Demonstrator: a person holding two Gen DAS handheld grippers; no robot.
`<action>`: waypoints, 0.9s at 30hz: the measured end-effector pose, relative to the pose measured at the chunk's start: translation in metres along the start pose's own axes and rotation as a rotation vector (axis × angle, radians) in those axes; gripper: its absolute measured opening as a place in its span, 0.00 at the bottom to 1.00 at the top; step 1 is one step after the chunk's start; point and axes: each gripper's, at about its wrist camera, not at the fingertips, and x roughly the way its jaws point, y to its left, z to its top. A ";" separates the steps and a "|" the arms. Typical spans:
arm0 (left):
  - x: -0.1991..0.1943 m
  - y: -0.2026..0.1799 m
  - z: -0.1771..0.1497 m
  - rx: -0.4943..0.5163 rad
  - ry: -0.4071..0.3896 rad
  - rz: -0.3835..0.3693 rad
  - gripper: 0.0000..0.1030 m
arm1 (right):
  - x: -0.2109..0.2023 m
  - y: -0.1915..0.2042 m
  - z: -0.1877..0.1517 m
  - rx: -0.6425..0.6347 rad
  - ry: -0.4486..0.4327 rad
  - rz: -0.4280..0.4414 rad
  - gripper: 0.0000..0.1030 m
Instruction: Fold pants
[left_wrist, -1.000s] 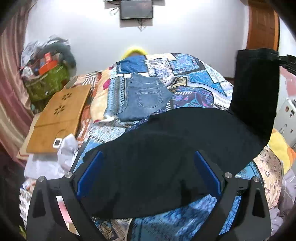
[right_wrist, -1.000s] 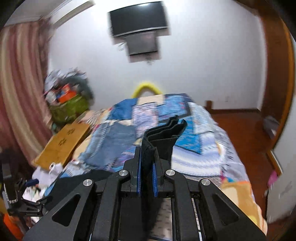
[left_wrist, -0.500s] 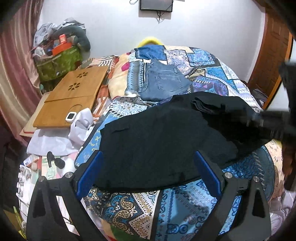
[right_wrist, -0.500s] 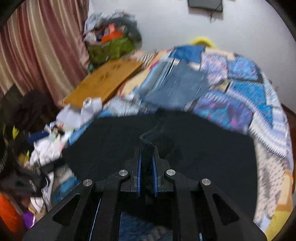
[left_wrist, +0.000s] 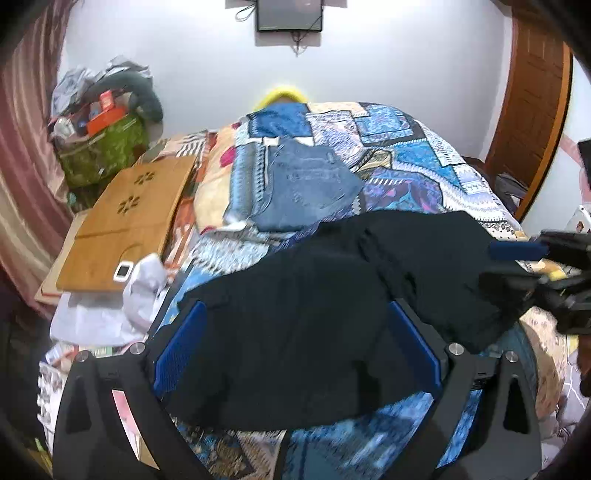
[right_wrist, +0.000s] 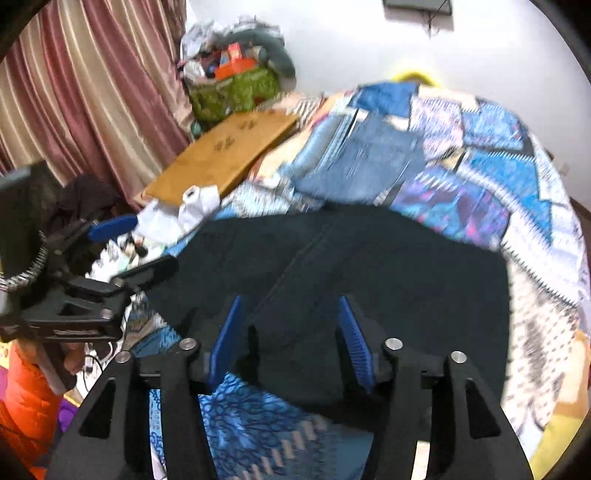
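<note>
Black pants (left_wrist: 332, 310) lie folded across the near end of the bed, on the patterned blue bedspread (left_wrist: 406, 162). They also show in the right wrist view (right_wrist: 351, 266). My left gripper (left_wrist: 295, 350) is open above the pants' near left part, touching nothing. My right gripper (right_wrist: 288, 339) is open above the pants' near edge and holds nothing. The right gripper (left_wrist: 517, 262) appears at the right edge of the left wrist view. The left gripper (right_wrist: 125, 247) appears at the left of the right wrist view.
Folded blue jeans (left_wrist: 306, 184) lie further up the bed. A wooden lap table (left_wrist: 125, 218) with a small white device (left_wrist: 123, 270) sits to the left. A green bag of clutter (left_wrist: 99, 147) stands by the curtain (right_wrist: 74, 92). A door (left_wrist: 532, 110) is at right.
My right gripper brought the lifted pant end down onto the rest of the pants, then opened and let go. The left gripper stayed open over the near edge.
</note>
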 end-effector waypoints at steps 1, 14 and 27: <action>0.001 -0.003 0.005 0.008 -0.005 -0.002 0.96 | -0.007 -0.006 0.003 0.001 -0.020 -0.015 0.50; 0.060 -0.071 0.069 0.105 0.011 -0.070 0.96 | -0.013 -0.099 0.018 0.056 -0.072 -0.144 0.50; 0.163 -0.093 0.059 0.146 0.271 -0.083 0.98 | 0.056 -0.141 -0.012 0.111 0.137 -0.055 0.50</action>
